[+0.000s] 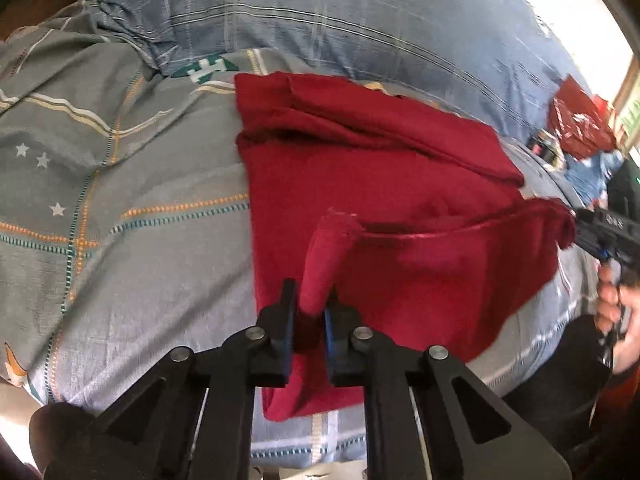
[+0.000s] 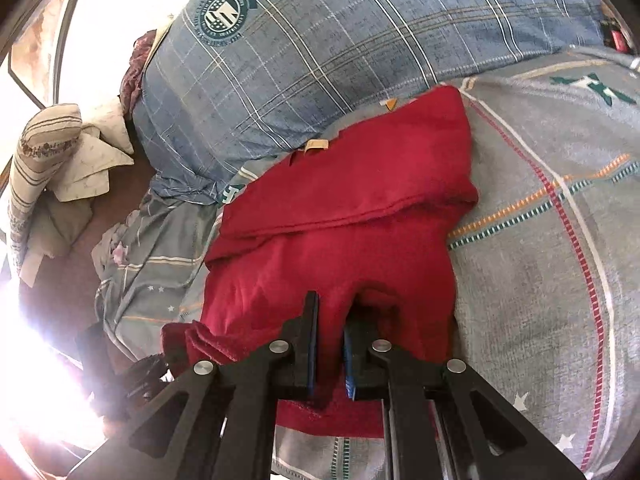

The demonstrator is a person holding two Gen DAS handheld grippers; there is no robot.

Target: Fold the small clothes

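At the centre of both wrist views a dark red garment (image 1: 380,184) lies spread on a grey patterned bedsheet (image 1: 120,208), with a blue plaid pillow (image 1: 320,12) across the top of the frame. Its far part is already turned over on itself, the folded edge running as a diagonal ridge across the middle of the cloth, so one fold looks done. At the bottom centre of the left wrist view the left gripper (image 1: 310,304) is clamped narrow on a raised, rolled-up pinch of the near edge, the red cloth standing up between its pads. In the right wrist view the right gripper (image 2: 332,324) is likewise pinched tight on a hump of the red fabric at bottom centre; the left view shows it at the right edge of the frame, gripping the garment's far-right corner. With both near corners in hand, the next fold seems about to begin: carrying that edge over toward the ridge. After that, smoothing and perhaps a further fold remain.
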